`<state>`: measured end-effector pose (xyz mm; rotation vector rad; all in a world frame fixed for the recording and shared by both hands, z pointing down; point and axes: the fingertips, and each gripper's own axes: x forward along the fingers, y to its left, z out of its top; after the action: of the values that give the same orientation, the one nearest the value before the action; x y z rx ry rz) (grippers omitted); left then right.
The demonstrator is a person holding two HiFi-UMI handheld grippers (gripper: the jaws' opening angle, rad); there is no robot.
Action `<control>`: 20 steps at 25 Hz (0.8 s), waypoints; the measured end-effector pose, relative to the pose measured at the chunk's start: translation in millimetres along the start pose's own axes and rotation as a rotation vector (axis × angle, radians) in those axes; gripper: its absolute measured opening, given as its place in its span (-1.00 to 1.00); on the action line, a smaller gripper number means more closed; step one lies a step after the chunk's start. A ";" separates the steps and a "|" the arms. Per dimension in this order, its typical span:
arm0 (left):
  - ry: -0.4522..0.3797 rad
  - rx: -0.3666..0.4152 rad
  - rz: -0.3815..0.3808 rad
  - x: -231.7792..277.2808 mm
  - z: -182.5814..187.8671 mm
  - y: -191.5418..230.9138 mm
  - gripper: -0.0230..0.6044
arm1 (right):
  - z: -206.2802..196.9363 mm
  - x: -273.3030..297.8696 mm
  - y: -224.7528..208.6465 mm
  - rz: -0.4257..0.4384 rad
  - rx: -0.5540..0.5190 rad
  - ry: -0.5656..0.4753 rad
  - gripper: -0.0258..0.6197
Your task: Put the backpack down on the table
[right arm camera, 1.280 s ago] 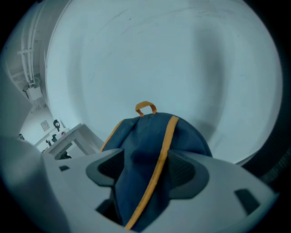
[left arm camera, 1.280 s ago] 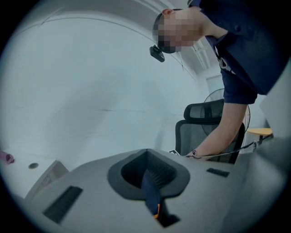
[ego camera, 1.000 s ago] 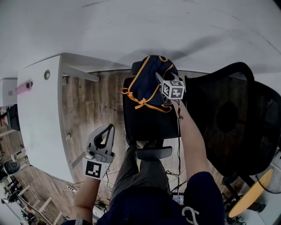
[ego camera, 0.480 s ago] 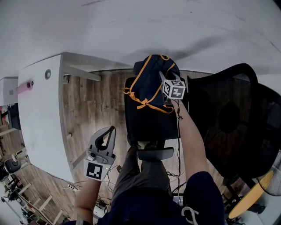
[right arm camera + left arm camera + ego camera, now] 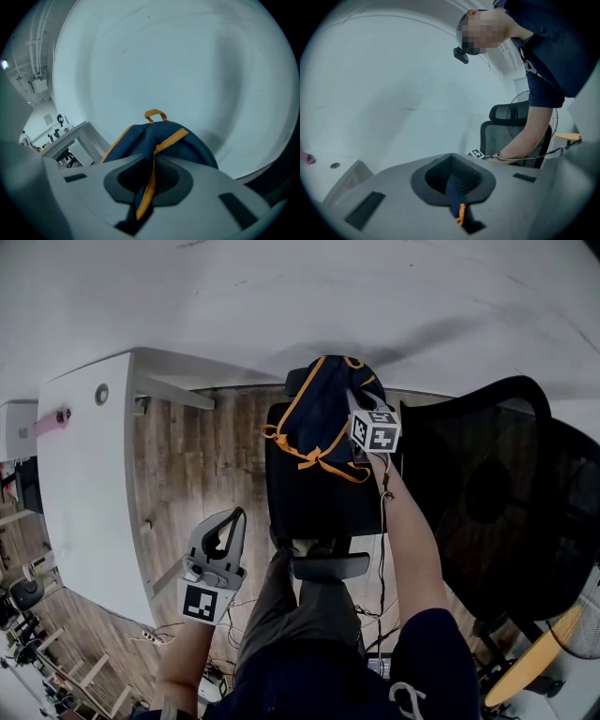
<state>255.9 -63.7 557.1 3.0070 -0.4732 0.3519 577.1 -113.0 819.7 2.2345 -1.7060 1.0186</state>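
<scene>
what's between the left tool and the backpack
head view: wooden floor beyond the left tool, then the black chair's seat under the backpack

A navy fabric backpack [image 5: 159, 140] with orange trim and an orange top loop [image 5: 155, 115] runs its orange-edged strap [image 5: 149, 192] between the pale grey jaws of the right gripper [image 5: 151, 164], whose cube [image 5: 375, 430] bears black-and-white square markers. Beyond the jaws spreads a white table [image 5: 281, 296]; beneath them, a black office chair [image 5: 309, 507] and brown wood-plank floor [image 5: 202, 465].
</scene>
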 end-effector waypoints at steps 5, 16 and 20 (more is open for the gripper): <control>-0.010 -0.001 0.001 -1.3 4.7 -1.9 -0.92 | 26.0 -21.3 16.5 0.070 0.030 -0.087 -0.87; -0.034 0.006 -0.005 -11.8 23.0 -16.3 -0.92 | 53.8 -86.0 41.8 0.149 0.141 -0.166 -0.88; -0.047 0.008 0.007 -16.4 32.4 -19.7 -0.92 | 62.6 -115.8 54.3 0.206 0.214 -0.189 -0.88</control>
<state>253.7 -43.8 520.9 3.0285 -0.4873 0.2849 540.5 -70.6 688.8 2.3915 -2.0302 1.1117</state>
